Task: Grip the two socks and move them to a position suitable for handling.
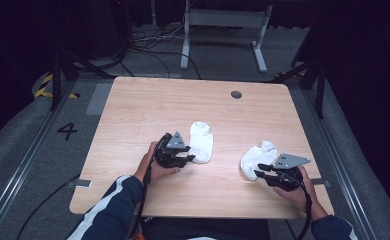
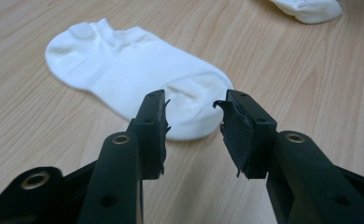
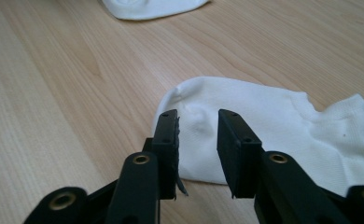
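Observation:
Two white ankle socks lie flat on the wooden table (image 1: 148,107). The left sock (image 1: 202,141) (image 2: 133,77) sits near the table's middle, and my left gripper (image 1: 189,159) (image 2: 192,114) is open just at its near toe end, jaws on either side of the tip, not closed on it. The right sock (image 1: 257,158) (image 3: 283,126) lies toward the right front. My right gripper (image 1: 261,173) (image 3: 198,128) stands open over that sock's near end, with fabric seen between the jaws. Each gripper is held by a hand.
A dark round cable hole (image 1: 236,94) sits at the table's far right. The other sock's edge (image 2: 311,9) (image 3: 152,7) shows at the top of each gripper view. A floor mark "4" (image 1: 67,131) lies left of the table, and a desk frame (image 1: 223,20) stands behind.

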`<state>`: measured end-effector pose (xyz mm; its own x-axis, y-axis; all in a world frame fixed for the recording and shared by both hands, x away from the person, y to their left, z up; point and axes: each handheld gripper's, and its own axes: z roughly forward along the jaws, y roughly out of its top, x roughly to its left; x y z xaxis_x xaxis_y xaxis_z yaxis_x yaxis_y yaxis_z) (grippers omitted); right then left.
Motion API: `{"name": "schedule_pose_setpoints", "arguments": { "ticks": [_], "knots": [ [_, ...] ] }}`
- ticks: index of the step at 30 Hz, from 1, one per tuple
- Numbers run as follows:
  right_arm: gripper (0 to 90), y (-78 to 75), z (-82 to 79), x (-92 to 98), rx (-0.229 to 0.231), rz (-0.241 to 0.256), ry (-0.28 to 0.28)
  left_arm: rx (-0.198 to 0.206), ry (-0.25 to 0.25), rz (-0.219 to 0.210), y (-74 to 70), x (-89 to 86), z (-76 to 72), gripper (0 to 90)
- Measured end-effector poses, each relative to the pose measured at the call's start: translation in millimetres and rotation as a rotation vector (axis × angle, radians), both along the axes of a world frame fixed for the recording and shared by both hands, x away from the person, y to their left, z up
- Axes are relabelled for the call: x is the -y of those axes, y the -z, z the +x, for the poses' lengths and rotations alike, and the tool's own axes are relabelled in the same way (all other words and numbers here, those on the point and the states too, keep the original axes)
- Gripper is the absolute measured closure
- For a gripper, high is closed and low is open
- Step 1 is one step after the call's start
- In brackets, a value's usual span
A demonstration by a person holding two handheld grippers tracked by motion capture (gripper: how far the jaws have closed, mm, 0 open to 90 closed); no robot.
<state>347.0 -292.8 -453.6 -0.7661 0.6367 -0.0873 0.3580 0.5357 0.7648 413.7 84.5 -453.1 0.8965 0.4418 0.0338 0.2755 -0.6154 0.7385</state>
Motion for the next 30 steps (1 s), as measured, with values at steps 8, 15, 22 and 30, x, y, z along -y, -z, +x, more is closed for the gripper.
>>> {"name": "schedule_pose_setpoints", "arguments": {
  "ticks": [8,15,22,30],
  "knots": [
    [76.1,9.2,8.9,-3.8,-0.015,-0.004,0.037,-0.016,0.052,0.086,16.8,23.2,10.2,69.7],
    [75.7,16.3,10.6,-17.0,-0.042,-0.032,-0.013,-0.043,0.067,0.103,20.0,18.4,6.1,71.4],
    [76.1,22.4,10.7,-20.6,-0.082,-0.021,-0.046,-0.065,0.073,0.122,17.4,3.4,-9.4,71.6],
    [76.0,21.2,-0.4,-26.6,-0.121,-0.014,-0.119,-0.089,0.074,0.121,16.1,-16.1,-28.3,71.2]
  ]
}}
